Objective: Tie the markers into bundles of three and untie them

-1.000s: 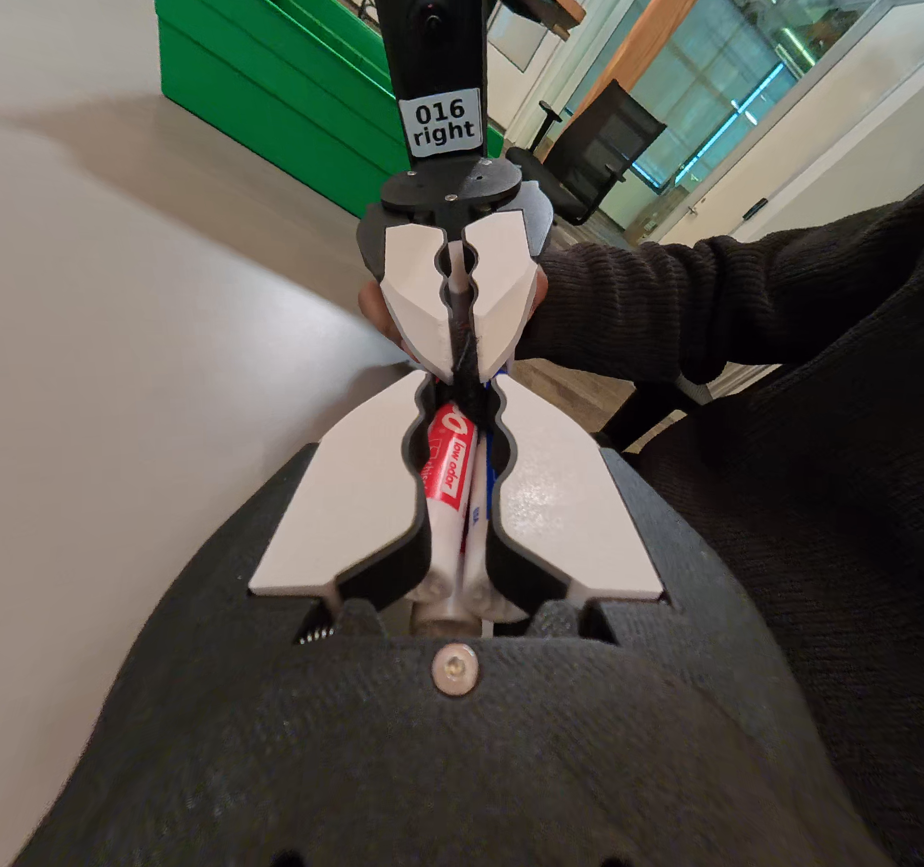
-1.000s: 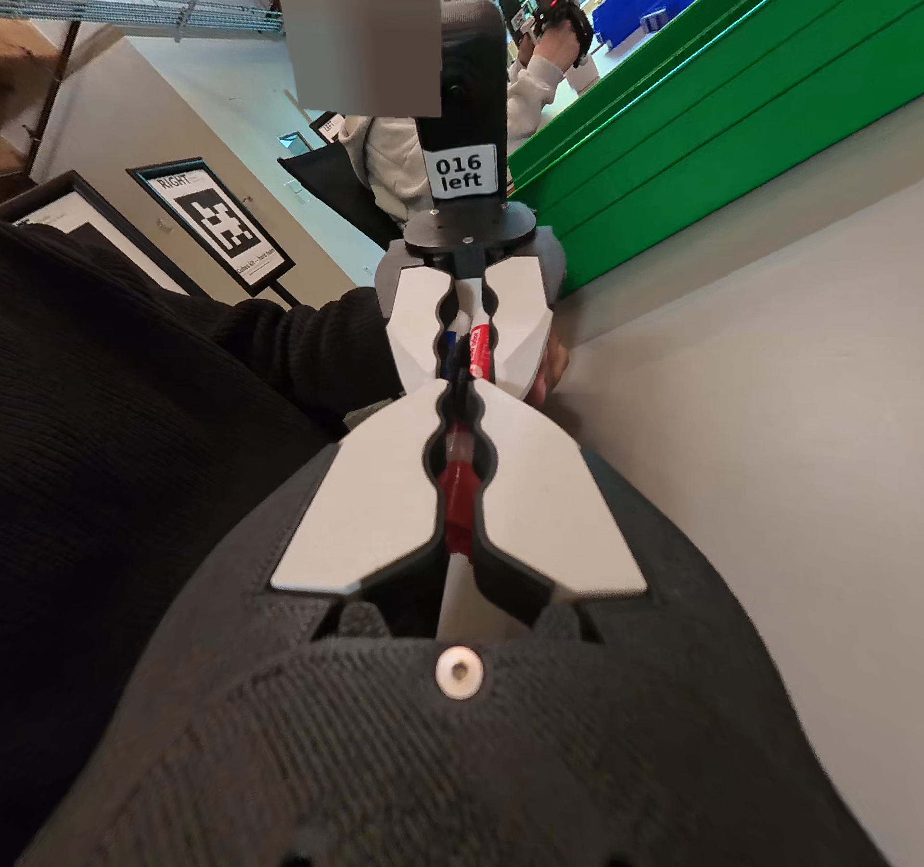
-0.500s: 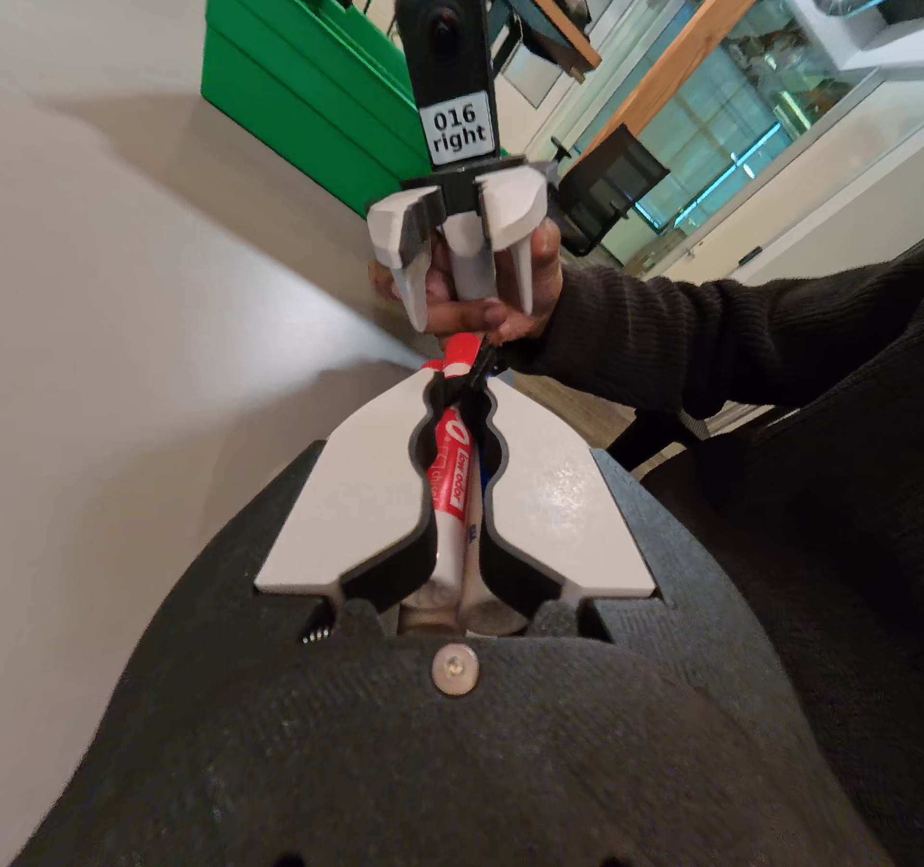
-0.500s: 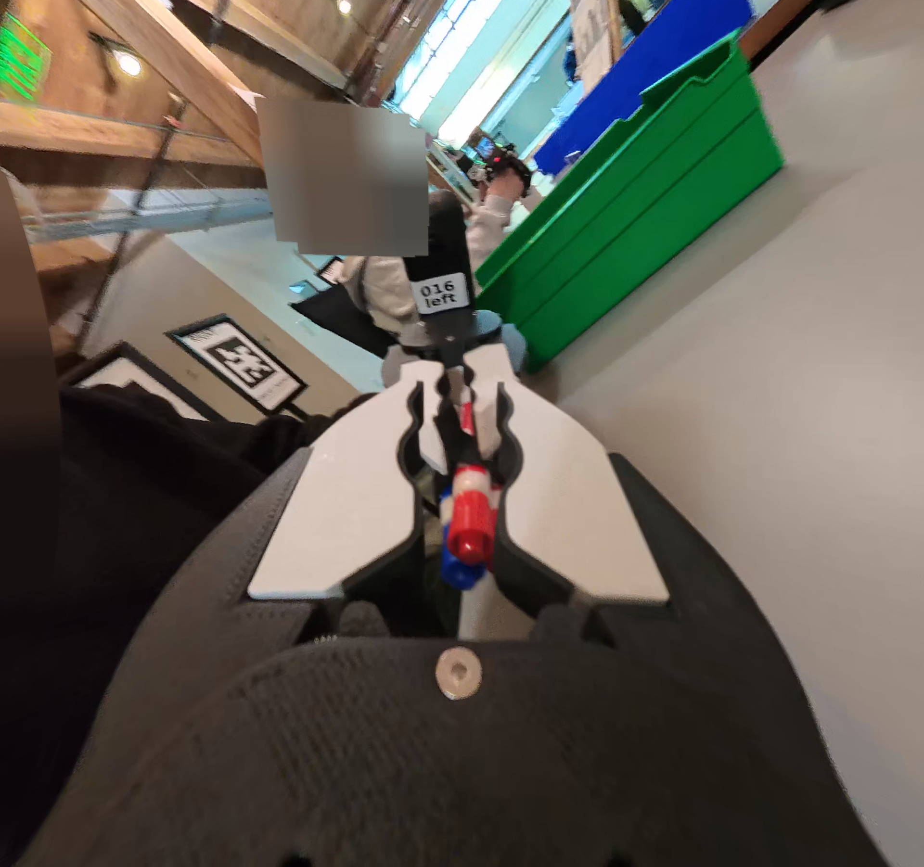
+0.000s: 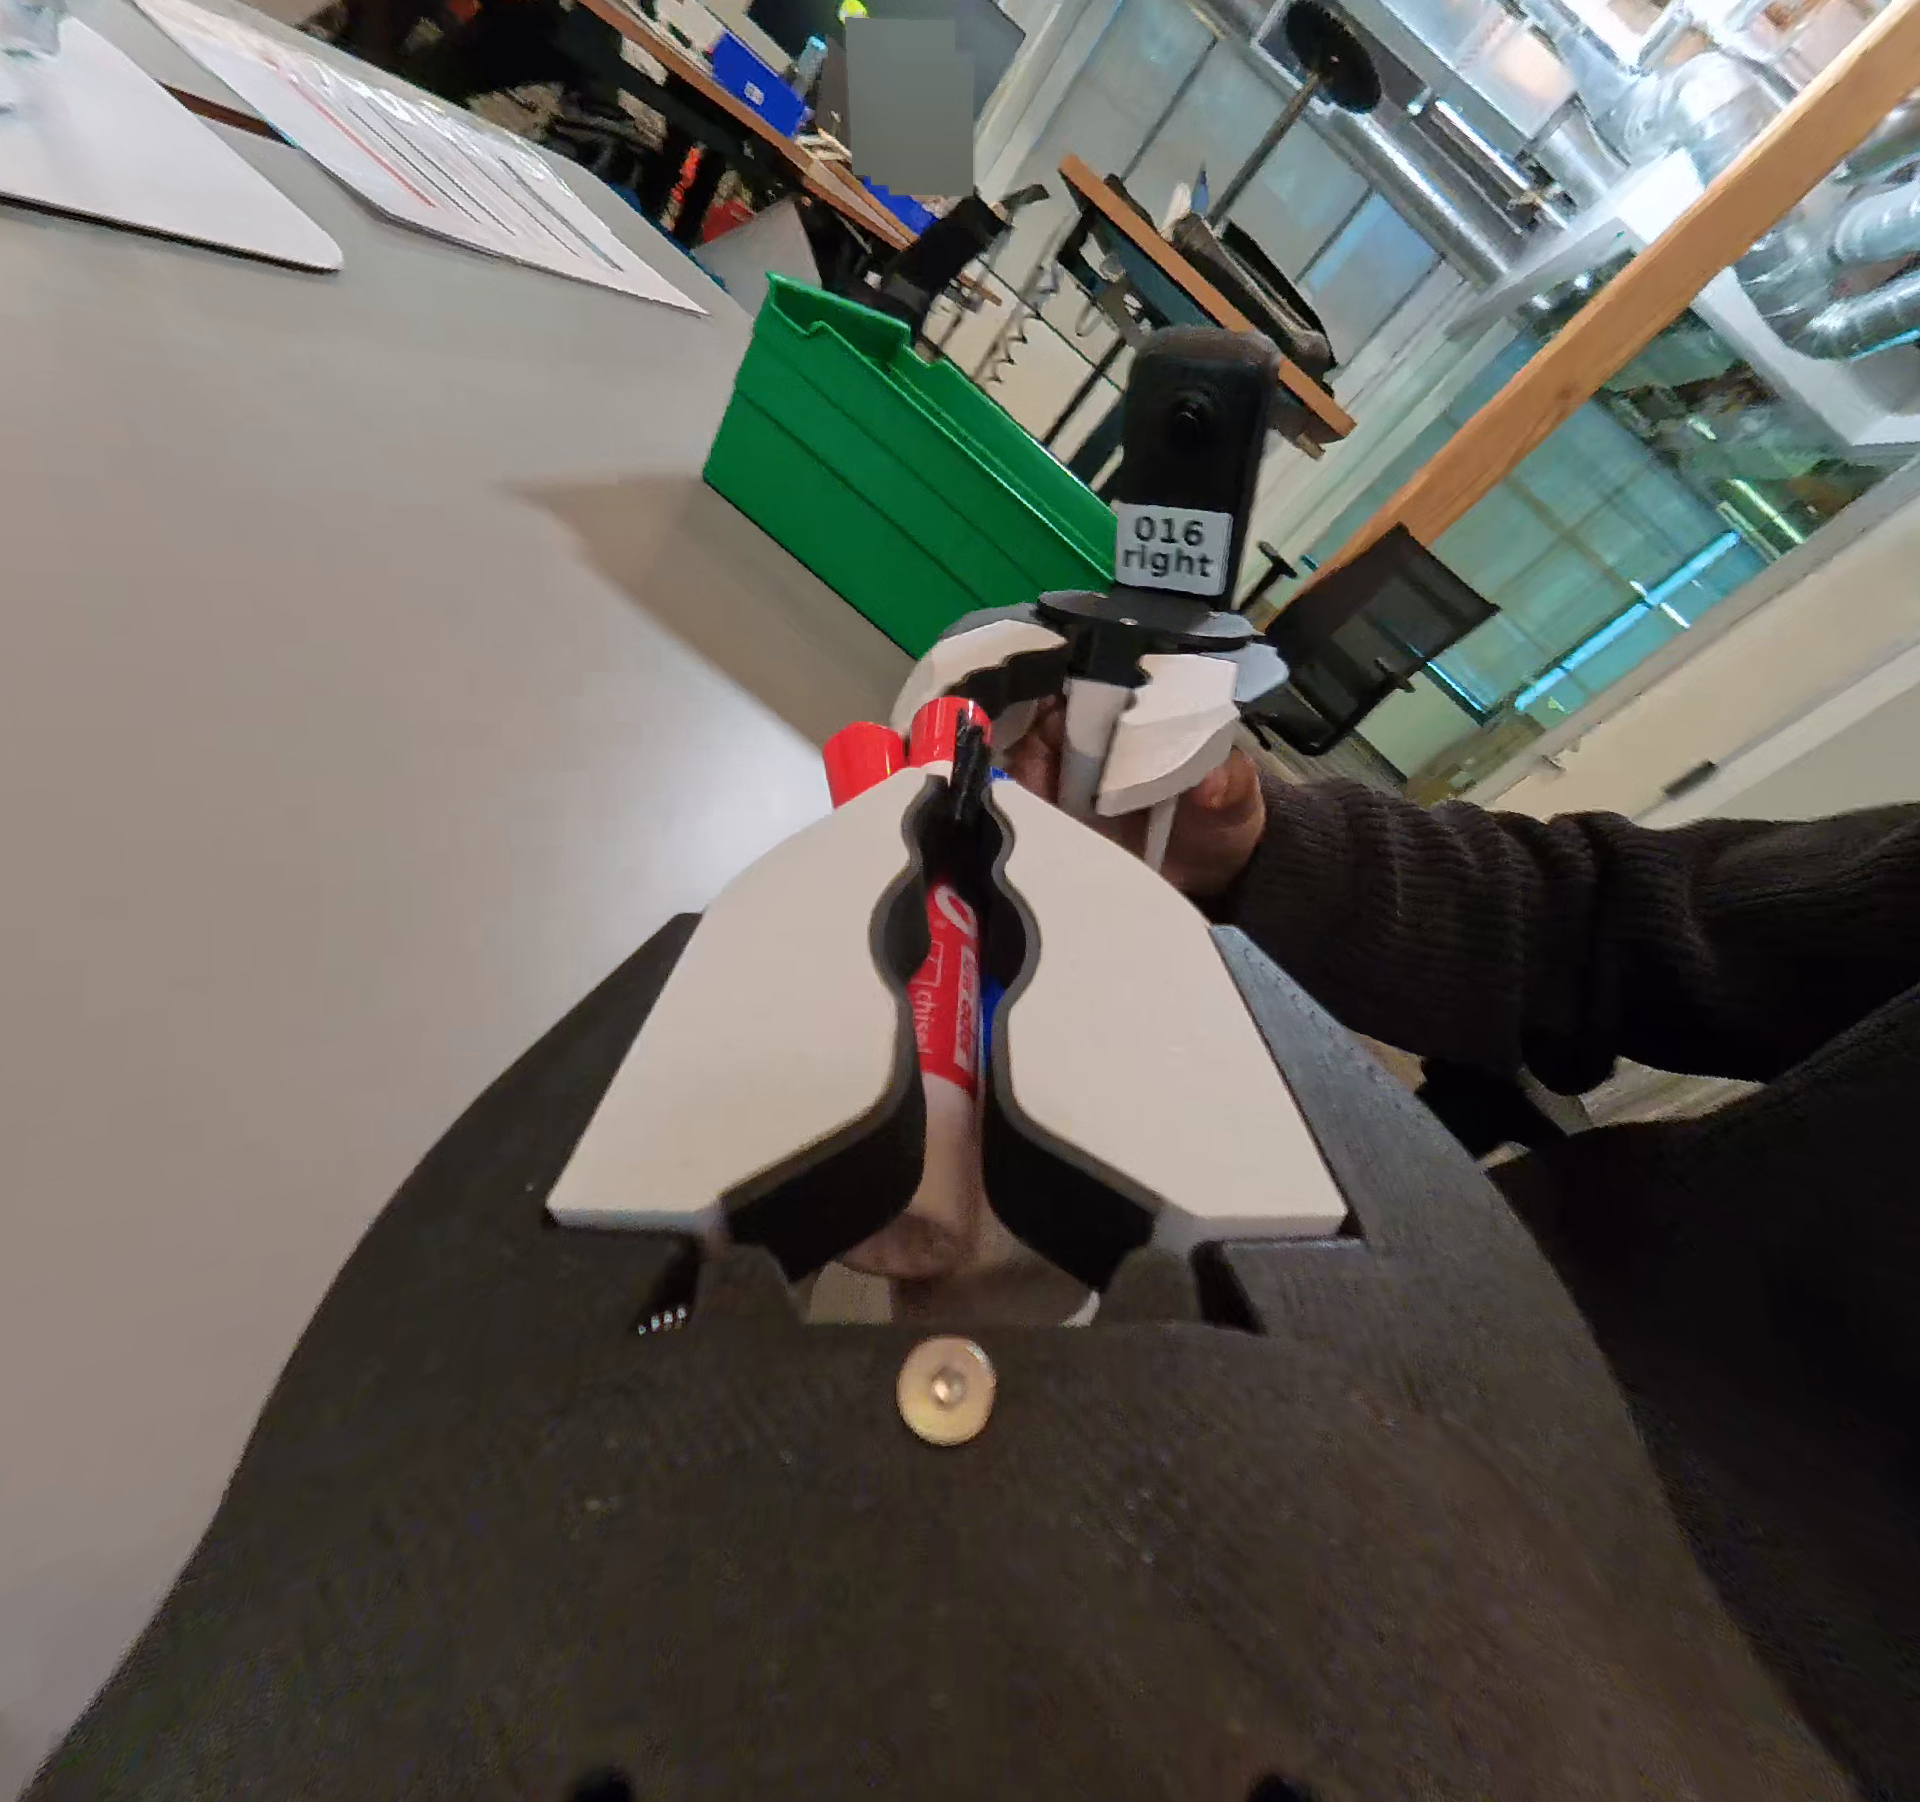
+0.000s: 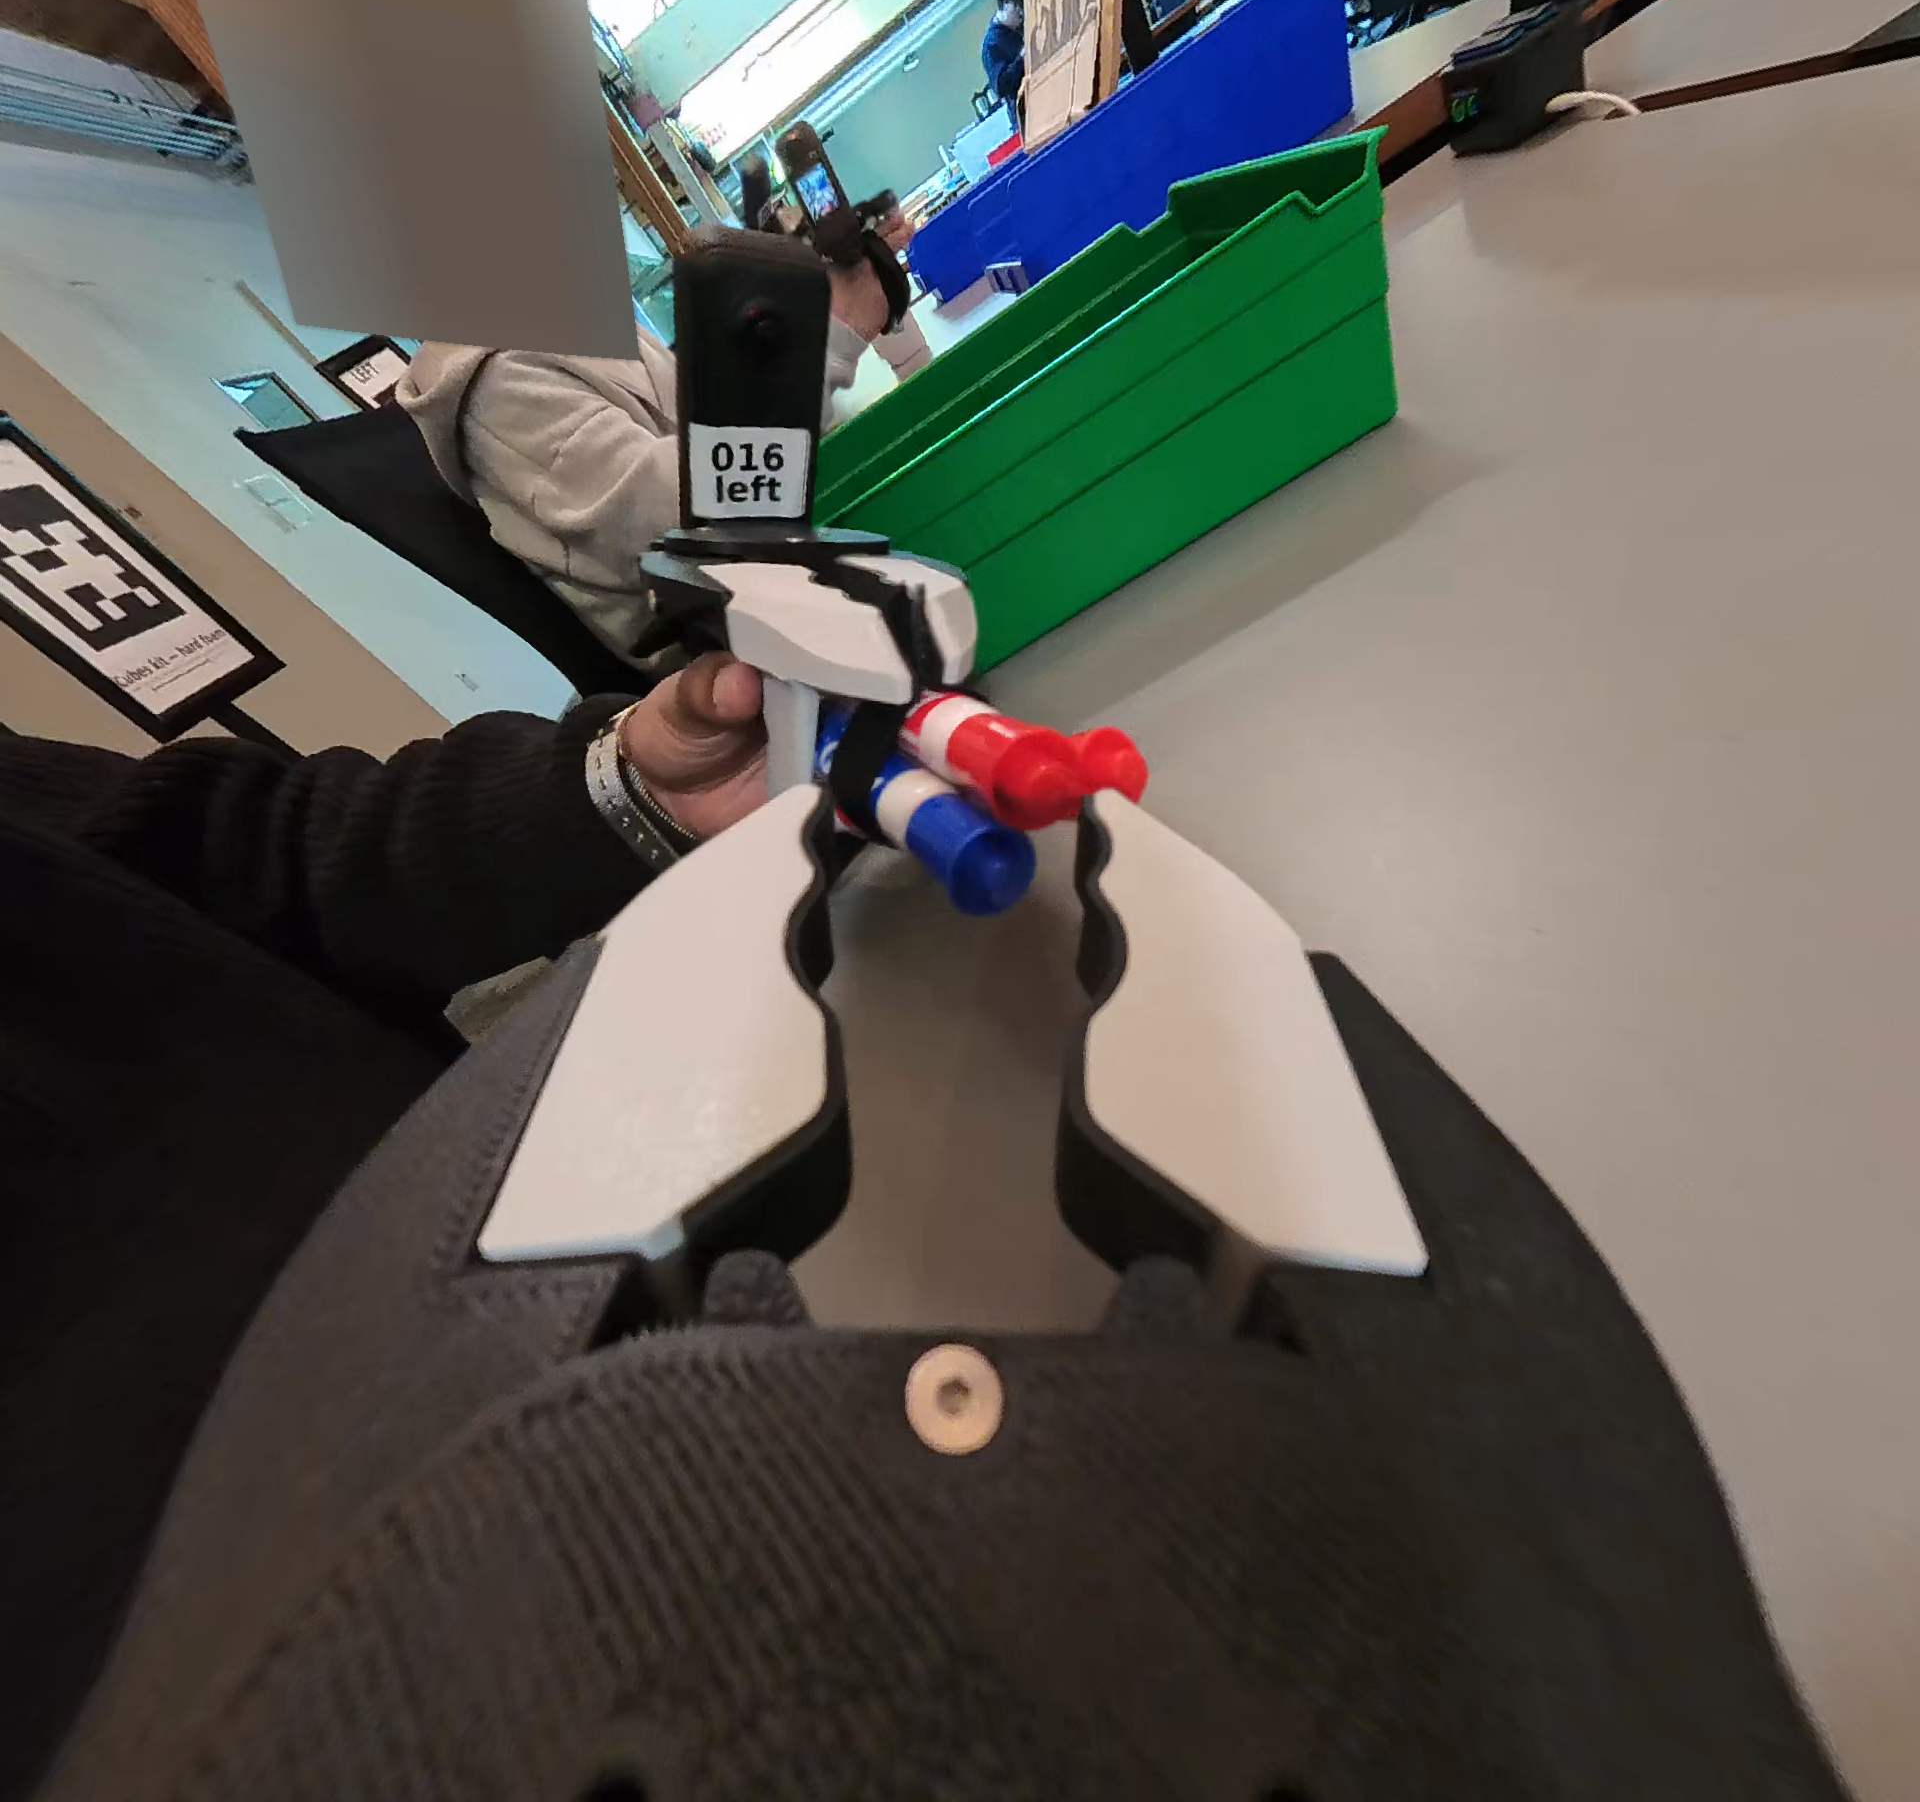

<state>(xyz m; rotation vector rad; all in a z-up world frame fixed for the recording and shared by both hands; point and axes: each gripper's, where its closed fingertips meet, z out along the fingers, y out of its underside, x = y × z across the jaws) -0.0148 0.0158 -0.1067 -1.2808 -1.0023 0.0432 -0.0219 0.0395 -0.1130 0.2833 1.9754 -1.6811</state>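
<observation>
My left gripper (image 5: 951, 802) is shut on a bundle of white markers (image 5: 943, 999) with red and blue caps, tied by a black band (image 5: 966, 765). The red caps (image 5: 883, 750) stick out past its fingertips. In the right wrist view the bundle (image 6: 987, 781) juts out of the left gripper (image 6: 883, 672), cap ends toward me, above the grey table (image 6: 1558, 713). My right gripper (image 6: 956, 817) is open and empty, its fingertips on either side of the cap ends and just short of them. It also shows in the left wrist view (image 5: 1049, 744), held by a hand.
A green bin (image 5: 894, 495) stands on the table beyond both grippers and also shows in the right wrist view (image 6: 1143, 464). Blue bins (image 6: 1174, 131) lie behind it. Paper sheets (image 5: 416, 163) lie at the far left. A person in a grey hoodie (image 6: 561, 464) sits behind the left gripper. Left and right tips are no more than a few centimetres apart.
My right gripper was shut on the cap end of the bundle; it has opened, let go and drawn back. My left gripper keeps its hold on the markers.
</observation>
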